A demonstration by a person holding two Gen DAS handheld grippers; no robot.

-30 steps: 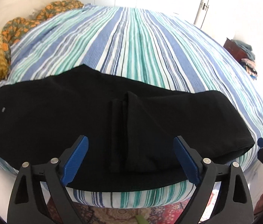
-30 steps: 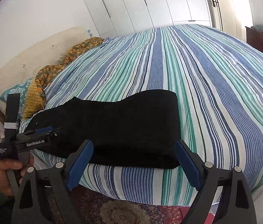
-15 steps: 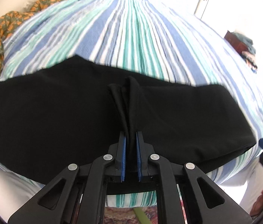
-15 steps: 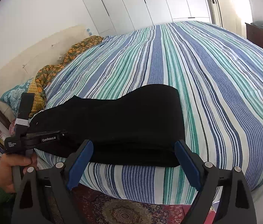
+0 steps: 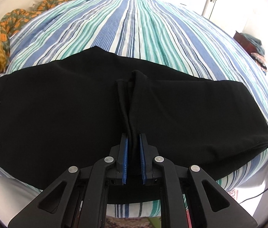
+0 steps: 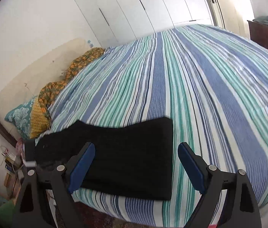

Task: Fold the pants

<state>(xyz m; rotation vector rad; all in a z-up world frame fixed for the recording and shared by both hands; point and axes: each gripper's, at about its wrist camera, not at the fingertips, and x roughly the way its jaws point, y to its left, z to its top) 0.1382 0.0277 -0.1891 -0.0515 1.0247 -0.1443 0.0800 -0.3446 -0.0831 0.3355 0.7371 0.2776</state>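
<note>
The black pants [image 5: 58,114] are seen spread across the near edge of the bed [image 5: 152,28], which is covered by a spread striped in blue, teal and white. The left tongs [image 5: 133,142] are drawn narrow and are clamped on a raised ridge of the pants' fabric; the pinched cloth is gathered into vertical pleats that run away from the blue pads [image 5: 125,159] toward the far edge of the garment. To the left of these tongs the wider part of the pants is laid flat, with a small pale mark near its far left end; to their right the cloth is laid toward a squared end close to the bed's edge. In the right wrist view the right tongs [image 6: 135,163] are held wide apart, with nothing between them, and are poised just in front of the squared end of the pants [image 6: 124,152], whether touching cannot be told. Beyond and to the left of the right tongs, patterned pillows [image 6: 39,112] are piled against a cream headboard [image 6: 29,79]. White closet doors [image 6: 134,9] are seen behind the bed.
</note>
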